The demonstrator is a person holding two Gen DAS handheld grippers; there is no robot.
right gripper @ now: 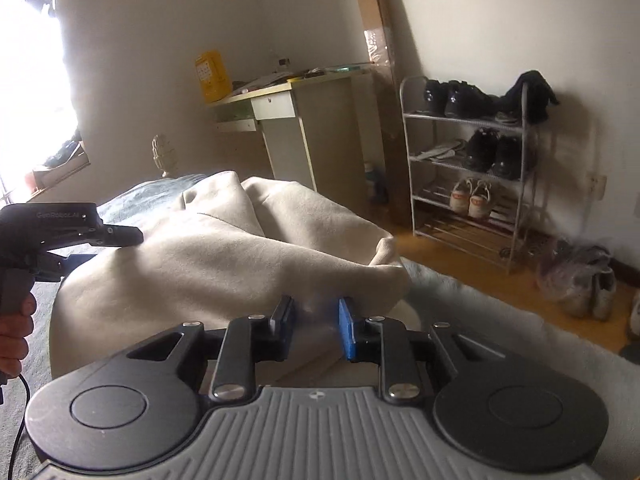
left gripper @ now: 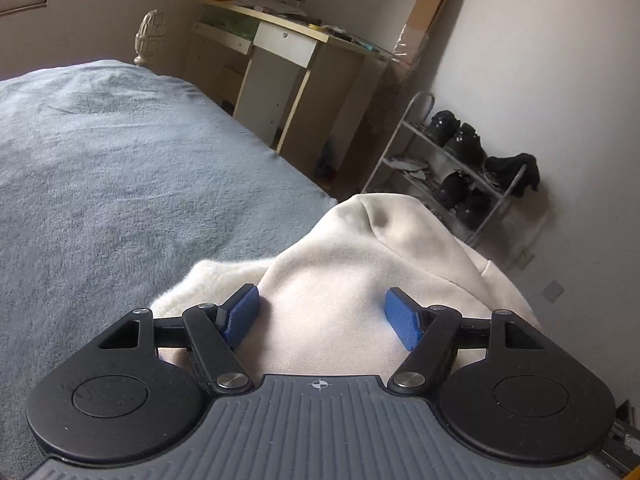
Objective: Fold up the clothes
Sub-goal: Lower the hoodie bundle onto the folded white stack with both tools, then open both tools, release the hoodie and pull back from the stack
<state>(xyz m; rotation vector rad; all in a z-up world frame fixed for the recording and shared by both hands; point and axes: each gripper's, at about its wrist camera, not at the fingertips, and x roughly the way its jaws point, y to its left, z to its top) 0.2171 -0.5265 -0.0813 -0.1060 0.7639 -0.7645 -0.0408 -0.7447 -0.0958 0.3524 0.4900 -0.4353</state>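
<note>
Handling: cream garment [right gripper: 224, 256], soft, thick, fleecy inside, light; likely to sag and slide.
Place: bunched on bed [left gripper: 100, 168], 12 o'clock of both tools.
Left tool [left gripper: 322, 314]: fingers apart, cloth between.
Right tool [right gripper: 314, 326]: narrow gap, grip uncertain.
Hold: hem or seam edge.

Grey-blue fleece blanket [left gripper: 120, 168] is covering the bed. Pale wooden desk with a white drawer [right gripper: 288, 120] is standing against the far wall, yellow cardboard box [right gripper: 212, 74] sitting on top. Silver metal shoe rack [right gripper: 468, 168] is holding dark shoes and one white pair [right gripper: 470, 198].
</note>
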